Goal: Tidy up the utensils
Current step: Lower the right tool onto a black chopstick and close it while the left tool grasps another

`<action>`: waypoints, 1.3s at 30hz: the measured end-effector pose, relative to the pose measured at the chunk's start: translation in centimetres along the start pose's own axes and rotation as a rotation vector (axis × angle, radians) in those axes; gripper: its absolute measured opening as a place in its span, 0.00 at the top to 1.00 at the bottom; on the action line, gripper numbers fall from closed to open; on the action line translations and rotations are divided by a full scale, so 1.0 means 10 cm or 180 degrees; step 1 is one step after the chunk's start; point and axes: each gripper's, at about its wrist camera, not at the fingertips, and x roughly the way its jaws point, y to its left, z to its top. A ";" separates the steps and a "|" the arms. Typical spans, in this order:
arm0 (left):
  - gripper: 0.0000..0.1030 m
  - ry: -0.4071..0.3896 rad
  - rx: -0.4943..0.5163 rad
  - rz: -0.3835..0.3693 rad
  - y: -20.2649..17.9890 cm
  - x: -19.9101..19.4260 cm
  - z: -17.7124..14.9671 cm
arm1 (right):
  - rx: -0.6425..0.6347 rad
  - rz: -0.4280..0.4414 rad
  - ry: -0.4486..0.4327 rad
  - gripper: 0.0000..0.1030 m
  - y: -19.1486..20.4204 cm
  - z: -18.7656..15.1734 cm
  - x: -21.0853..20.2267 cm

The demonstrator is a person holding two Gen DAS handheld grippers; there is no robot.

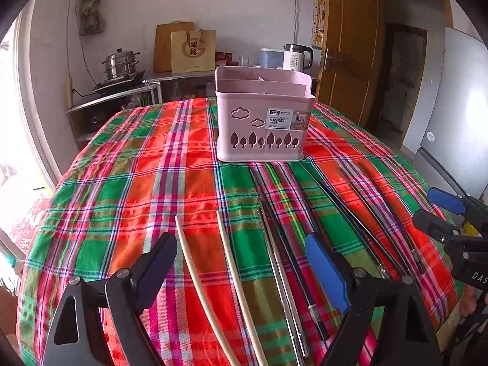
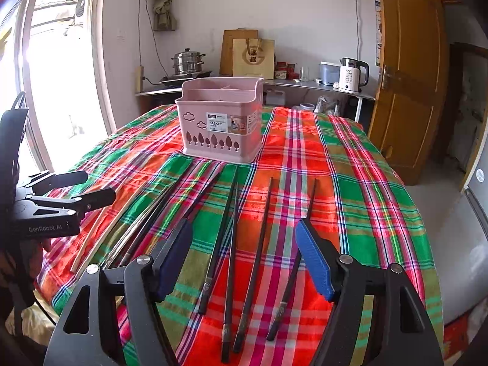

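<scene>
Left wrist: my left tool (image 1: 241, 262) spread wide, empty, over pale chopsticks (image 1: 195, 274) lying flat on the worktop (image 1: 91, 213); light, stiff, slippery, so pinch mid-shaft. Right wrist: right tool (image 2: 244, 253) open, empty, above black chopsticks (image 2: 231, 244); pink basket (image 2: 222, 119) beyond.

Pink basket (image 1: 262, 128) matt plastic; tablecloth (image 1: 152, 183) woven plaid cloth; pale chopsticks (image 1: 195, 274) wood-like, smooth.

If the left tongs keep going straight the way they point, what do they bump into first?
Probably the two pale chopsticks lying on the checked cloth between the open left tongs. The pink basket sits farther back. Depth is hard to judge here.
</scene>
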 end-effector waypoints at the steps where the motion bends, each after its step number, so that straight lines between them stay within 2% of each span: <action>1: 0.17 0.0050 0.0007 -0.0029 -0.01 0.07 0.06 | 0.0006 0.0013 0.0047 0.39 -0.02 0.03 0.06; 6: 0.27 0.0296 -0.0019 -0.0225 0.00 0.44 0.33 | 0.0059 0.0057 0.0252 0.61 -0.18 0.17 0.38; 12: 0.46 0.0615 -0.0017 -0.0344 -0.04 0.91 0.50 | 0.0091 0.0099 0.0534 0.76 -0.29 0.27 0.76; 18: 0.65 0.0861 -0.0035 -0.0392 -0.05 1.25 0.55 | 0.0125 0.0151 0.0762 0.77 -0.33 0.31 1.05; 22: 0.68 0.0851 0.0037 -0.0374 -0.09 1.32 0.58 | 0.0142 0.0121 0.0864 0.78 -0.35 0.31 1.19; 24: 0.76 0.0861 0.0093 -0.0359 -0.11 1.35 0.58 | 0.0147 0.0109 0.0909 0.82 -0.37 0.30 1.23; 28: 0.82 0.0862 0.0209 -0.0334 -0.18 1.35 0.58 | 0.0134 0.0084 0.0927 0.83 -0.36 0.30 1.29; 32: 0.88 0.0898 0.0329 -0.0305 -0.25 1.36 0.60 | 0.0106 0.0069 0.0949 0.92 -0.34 0.32 1.32; 33: 0.91 0.0914 0.0330 -0.0309 -0.26 1.37 0.61 | 0.0103 0.0074 0.0958 0.93 -0.33 0.33 1.33; 39: 0.92 0.0975 0.0192 -0.0436 -0.22 1.38 0.69 | 0.0143 0.0114 0.0944 0.94 -0.34 0.36 1.32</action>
